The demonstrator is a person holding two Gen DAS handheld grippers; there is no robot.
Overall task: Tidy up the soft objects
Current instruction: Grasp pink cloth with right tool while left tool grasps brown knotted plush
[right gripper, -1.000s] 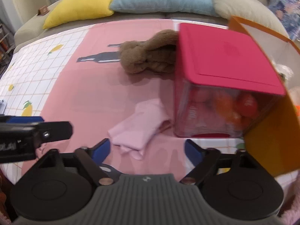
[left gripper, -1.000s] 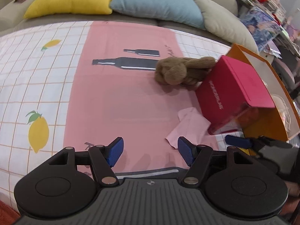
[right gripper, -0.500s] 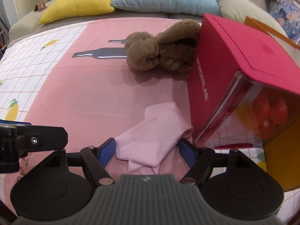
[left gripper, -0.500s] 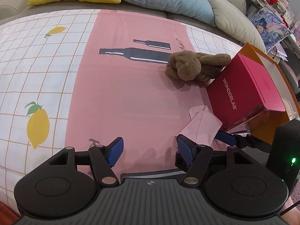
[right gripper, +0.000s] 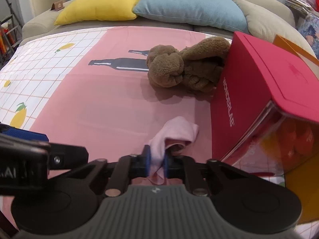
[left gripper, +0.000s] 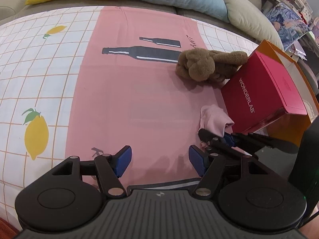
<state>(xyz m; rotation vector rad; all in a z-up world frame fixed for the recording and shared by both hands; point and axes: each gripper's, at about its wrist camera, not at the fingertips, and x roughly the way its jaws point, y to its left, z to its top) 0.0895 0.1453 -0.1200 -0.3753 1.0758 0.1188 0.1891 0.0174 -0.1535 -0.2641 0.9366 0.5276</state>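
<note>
Right gripper point(right gripper: 156, 164): its fingers were pinched tight on the near edge of the pink cloth point(right gripper: 177, 133).
Left gripper point(left gripper: 159, 160): its fingers were spread wide and held nothing, over the pink sheet point(left gripper: 129, 91).
Pink cloth: lay bunched on the sheet, just beside the red box point(right gripper: 257, 91).
Brown plush toy point(right gripper: 185, 71): lay farther back, touching the box's far end.
Cushions point(right gripper: 189, 6): lined the back.

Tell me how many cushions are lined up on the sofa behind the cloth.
3: a yellow cushion at the left, a blue cushion in the middle overlapping it, and a beige cushion at the right. More may lie beyond the frame edges.
</note>
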